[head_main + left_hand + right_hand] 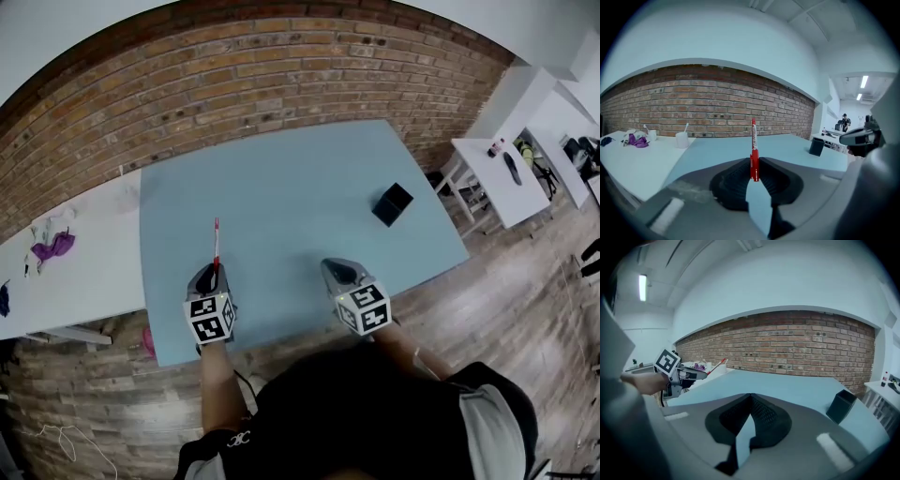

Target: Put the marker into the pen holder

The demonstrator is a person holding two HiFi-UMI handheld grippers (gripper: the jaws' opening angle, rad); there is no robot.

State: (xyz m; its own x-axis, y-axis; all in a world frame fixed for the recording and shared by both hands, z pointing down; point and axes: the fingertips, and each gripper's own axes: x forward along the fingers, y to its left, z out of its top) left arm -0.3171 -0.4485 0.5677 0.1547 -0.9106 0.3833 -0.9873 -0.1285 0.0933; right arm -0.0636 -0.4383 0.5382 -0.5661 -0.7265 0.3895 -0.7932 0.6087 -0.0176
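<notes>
A red marker [216,246] sticks out forward from my left gripper [214,273], whose jaws are shut on its lower end. In the left gripper view the marker [753,145] stands straight up between the dark pads of that gripper [754,163]. The pen holder [392,204], a small black open box, sits on the blue table [300,187] to the right and beyond both grippers. My right gripper [339,273] hovers over the table's near edge with its jaws together and nothing between them. From the right gripper view [750,397] the pen holder [841,405] is ahead to the right.
A white table [84,262] at the left carries a purple cloth [52,247] and white cups [682,139]. Another white table [502,178] stands at the right with small items. A brick wall runs behind the blue table. Wooden floor lies around it.
</notes>
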